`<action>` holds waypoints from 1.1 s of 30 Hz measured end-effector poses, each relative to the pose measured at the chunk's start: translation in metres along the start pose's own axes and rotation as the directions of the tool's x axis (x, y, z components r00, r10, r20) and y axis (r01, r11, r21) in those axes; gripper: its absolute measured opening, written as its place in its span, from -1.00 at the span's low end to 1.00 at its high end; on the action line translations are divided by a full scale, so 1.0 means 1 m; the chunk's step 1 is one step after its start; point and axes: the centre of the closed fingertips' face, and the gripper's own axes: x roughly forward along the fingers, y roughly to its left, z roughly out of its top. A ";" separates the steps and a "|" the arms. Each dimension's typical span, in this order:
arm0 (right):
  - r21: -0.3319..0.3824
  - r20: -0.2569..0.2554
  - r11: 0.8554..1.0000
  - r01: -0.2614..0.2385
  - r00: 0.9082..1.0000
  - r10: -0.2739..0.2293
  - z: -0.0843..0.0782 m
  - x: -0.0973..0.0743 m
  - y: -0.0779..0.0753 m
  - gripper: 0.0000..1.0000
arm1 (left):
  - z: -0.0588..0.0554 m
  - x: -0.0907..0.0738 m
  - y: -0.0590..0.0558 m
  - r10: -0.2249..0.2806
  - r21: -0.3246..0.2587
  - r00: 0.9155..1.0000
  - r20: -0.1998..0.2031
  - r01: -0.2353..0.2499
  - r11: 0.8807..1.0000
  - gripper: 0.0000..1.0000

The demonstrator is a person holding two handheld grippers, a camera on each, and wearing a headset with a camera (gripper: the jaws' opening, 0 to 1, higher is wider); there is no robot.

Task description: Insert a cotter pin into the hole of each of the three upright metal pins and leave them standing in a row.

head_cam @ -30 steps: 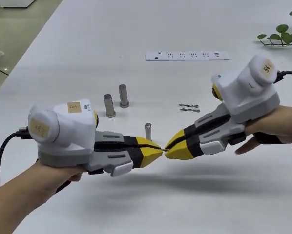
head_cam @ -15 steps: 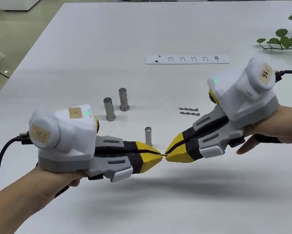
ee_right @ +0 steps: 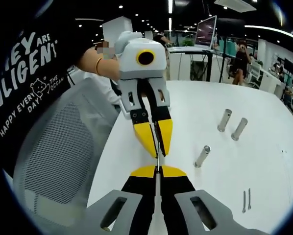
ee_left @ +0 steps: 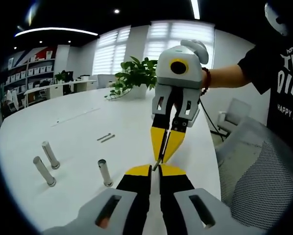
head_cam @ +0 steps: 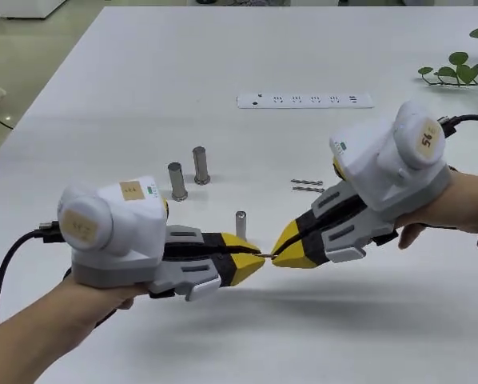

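Still tip to tip toward front edge of white table (head_cam: 223, 72): yellow-tipped left gripper (head_cam: 258, 258), yellow-tipped right gripper (head_cam: 276, 256), both pinched narrow, apparently on thin wire cotter pin (head_cam: 268, 256). Handover unfinished; grey upright metal pin (head_cam: 240, 226) just behind, waiting.

Light: bright and even, given by ceiling strips (ee_left: 198, 7) and blind-covered windows (ee_left: 178, 41) | Glare: windows blown out white | Shadows: soft grey band cast on the near worktop (head_cam: 319, 336) | Focus: head view rendered sharp | Edges: gripper views bowed by fisheye, far room softened
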 end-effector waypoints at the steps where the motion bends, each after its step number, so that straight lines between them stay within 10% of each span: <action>1: -0.006 -0.003 1.000 0.004 1.000 -0.004 0.000 0.000 -0.001 -1.00 | 0.000 0.000 0.001 0.008 0.001 1.000 0.000 -0.008 1.000 -0.94; 12: -0.013 -0.030 0.998 0.055 0.998 -0.055 -0.009 -0.003 -0.017 -1.00 | -0.004 -0.004 0.021 0.154 0.043 0.988 0.002 -0.154 0.987 -0.76; 33: -0.027 -0.082 0.984 0.174 0.981 -0.176 -0.025 0.002 -0.063 -1.00 | -0.016 0.004 0.067 0.432 -0.075 0.902 0.003 -0.431 0.899 -0.59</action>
